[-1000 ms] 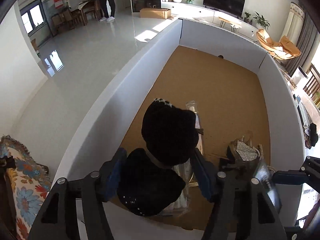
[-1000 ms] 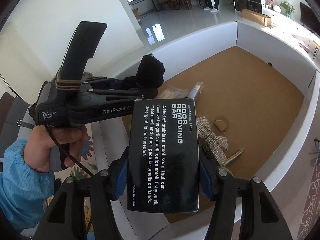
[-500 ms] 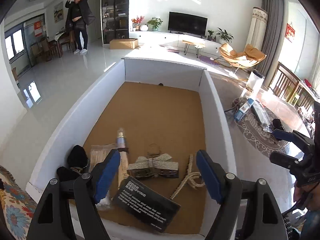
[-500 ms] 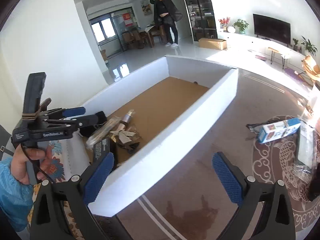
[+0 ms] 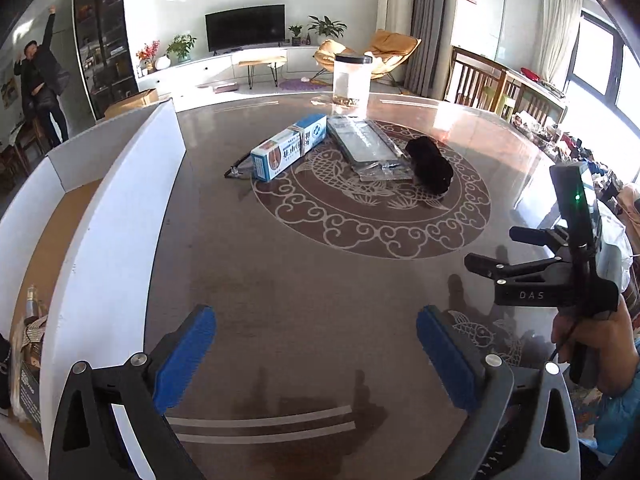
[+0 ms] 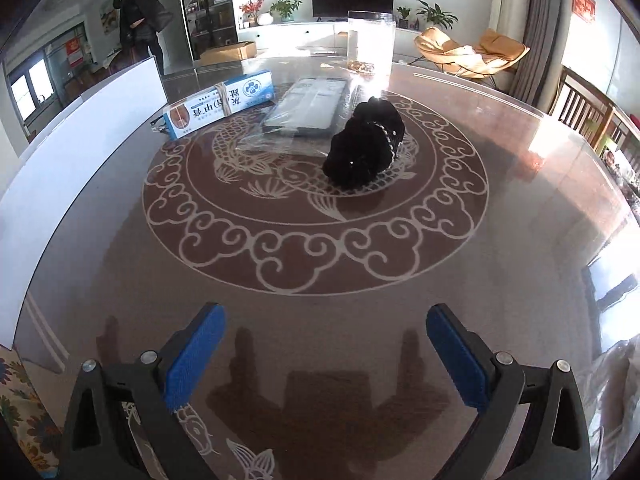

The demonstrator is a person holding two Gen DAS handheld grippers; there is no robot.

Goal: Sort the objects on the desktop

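Both claws have swung off the white-walled sorting box and now face the round glass-topped table; the black box and black fabric piece they carried a moment ago are no longer between the pads. L claw: jaws have just been opening, now spread wide, nothing between pads. R claw: same, spread wide, empty, w/ its handle and my hand visible at right edge of L view. Judged reason: both stay wide so either can drop straight over the next pick w/o re-setting. Sorting box sits at table's left edge, near wall toward me, a few sorted items visible inside at lower left. Unsorted items, largest first: clear flat packet at centre, overlapping the blue-white carton to its left; black scrunchie-type fabric bundle touching packet's right edge, nearest R claw, so prob. R's next target. Clear jar stands upright at far rim, apart from the group.
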